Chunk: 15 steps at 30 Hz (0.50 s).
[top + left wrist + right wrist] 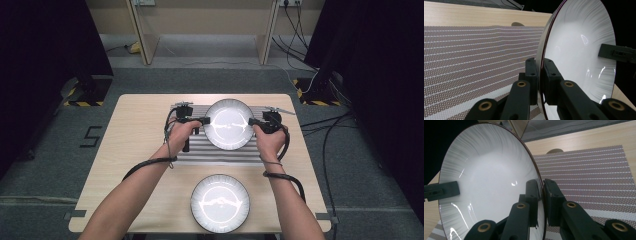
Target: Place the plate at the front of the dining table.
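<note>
Two-handed carry of a plate over the striped mat. We hold the upper plate [229, 123] by opposite points of its rim: the left gripper [204, 120] is clamped on its left edge and the right gripper [251, 121] on its right edge. In the left gripper view the jaws close on the rim of the plate [576, 50], one inside and one outside; the right gripper view shows the same pinch on the plate [491, 177]. The plate sits above the far half of the mat [220, 155], towards the far edge of the table [135, 120], and appears lifted. A second plate [220, 202] lies flat near the near edge. To do this step well, we judge that both hands should move together, keep equal height, and hold the rim level so it does not twist out of either pinch.
</note>
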Motion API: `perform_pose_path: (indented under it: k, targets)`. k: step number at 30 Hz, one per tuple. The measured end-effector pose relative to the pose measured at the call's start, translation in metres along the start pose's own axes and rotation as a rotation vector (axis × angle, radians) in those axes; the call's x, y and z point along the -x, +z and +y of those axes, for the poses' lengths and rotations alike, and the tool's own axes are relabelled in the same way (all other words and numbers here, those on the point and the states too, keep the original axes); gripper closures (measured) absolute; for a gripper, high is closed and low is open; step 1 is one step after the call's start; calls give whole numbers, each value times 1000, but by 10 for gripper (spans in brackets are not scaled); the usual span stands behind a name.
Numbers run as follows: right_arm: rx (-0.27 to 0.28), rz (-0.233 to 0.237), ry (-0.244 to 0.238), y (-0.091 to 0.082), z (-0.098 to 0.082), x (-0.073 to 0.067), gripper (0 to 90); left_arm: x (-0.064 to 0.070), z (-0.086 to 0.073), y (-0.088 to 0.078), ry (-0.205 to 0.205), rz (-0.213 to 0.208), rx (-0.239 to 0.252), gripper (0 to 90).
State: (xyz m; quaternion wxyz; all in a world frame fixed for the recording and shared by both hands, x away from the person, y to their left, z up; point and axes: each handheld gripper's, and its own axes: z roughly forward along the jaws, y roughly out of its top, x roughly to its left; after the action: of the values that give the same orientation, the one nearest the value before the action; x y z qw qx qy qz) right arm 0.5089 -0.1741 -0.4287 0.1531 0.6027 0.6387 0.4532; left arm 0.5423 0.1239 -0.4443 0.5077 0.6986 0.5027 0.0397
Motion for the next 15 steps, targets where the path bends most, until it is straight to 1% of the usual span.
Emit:
perform_pose_path:
  k: [6, 15]
  targets:
    - [6, -4, -1, 4, 2, 0, 822, -2, 1, 2, -5, 2, 4, 833]
    - [0, -13, 1, 9, 3, 2, 821, -4, 1, 7, -9, 12, 0, 832]
